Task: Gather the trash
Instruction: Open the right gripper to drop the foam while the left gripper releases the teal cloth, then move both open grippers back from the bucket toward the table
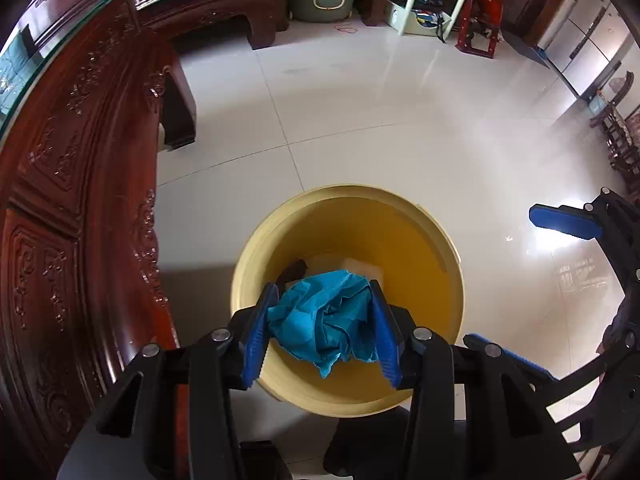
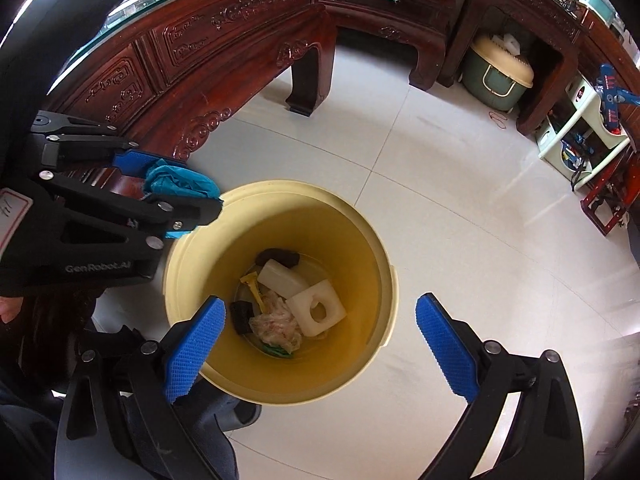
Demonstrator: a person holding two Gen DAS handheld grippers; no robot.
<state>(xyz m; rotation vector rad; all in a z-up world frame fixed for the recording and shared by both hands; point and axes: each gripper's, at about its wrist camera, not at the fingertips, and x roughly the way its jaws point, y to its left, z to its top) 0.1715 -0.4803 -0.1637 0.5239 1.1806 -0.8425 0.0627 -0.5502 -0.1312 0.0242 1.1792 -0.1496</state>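
Your left tongs [image 1: 326, 330] squeeze a crumpled blue paper ball [image 1: 324, 320] between their two blue pads, tight enough that it cannot slip out. You hold the ball over the near side of the yellow bucket [image 1: 432, 280], which stands on the white tile floor [image 1: 360, 100], so that it can fall straight inside when you let go. The tongs point steeply down, and that aims the ball at the hole, not at the rim. Your right tongs [image 2: 320, 344] are wide open with nothing in them, and they hang over the bucket's other side, out of the way of the drop. In the bottom lie white foam blocks [image 2: 316, 312], a crinkled clear wrapper [image 2: 276, 326] and a few dark bits, maybe more trash, but they are too small to be sure. The carved red wooden bench [image 2: 192, 64] stands just beside the bucket.
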